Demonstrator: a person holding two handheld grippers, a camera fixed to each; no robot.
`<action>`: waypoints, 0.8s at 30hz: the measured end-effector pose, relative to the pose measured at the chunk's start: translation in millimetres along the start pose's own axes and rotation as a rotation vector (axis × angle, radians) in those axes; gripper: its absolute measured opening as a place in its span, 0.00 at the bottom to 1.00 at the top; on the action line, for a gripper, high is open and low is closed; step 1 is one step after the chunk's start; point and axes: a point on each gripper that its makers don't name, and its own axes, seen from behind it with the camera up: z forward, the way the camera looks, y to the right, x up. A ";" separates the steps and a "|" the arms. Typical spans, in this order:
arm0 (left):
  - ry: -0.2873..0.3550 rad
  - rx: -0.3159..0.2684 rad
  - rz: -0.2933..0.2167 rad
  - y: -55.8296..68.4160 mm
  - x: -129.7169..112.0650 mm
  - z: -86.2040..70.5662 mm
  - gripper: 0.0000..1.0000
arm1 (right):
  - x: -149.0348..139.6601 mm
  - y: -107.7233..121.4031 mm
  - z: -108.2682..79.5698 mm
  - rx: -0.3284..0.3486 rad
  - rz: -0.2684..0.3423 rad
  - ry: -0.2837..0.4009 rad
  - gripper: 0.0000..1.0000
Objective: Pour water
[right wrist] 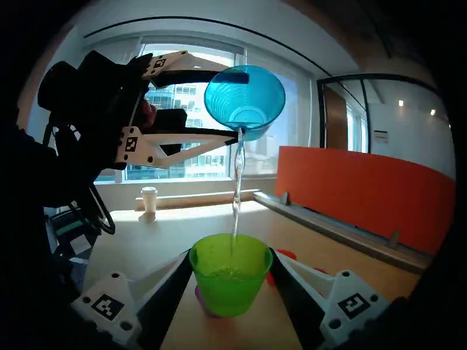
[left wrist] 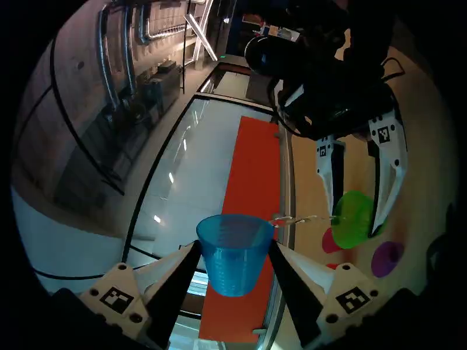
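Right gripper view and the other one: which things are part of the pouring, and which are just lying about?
In use:
- blue cup, tilted in the left hand-held gripper
- water stream
- green cup, in the right hand-held gripper

Lying about:
- white paper cup on the ledge
- purple round item
- red item

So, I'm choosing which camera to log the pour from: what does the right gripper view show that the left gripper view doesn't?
Right gripper view: a white paper cup by the window and water gathering inside the green cup. Left gripper view: silvery ducts. Both: the tilted blue cup, the stream, the orange partition.
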 end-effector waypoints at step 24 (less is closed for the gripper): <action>-0.004 0.009 0.109 5.1 5.7 -3.9 0.83 | 1.8 -0.2 0.6 -0.003 -0.002 0.003 0.92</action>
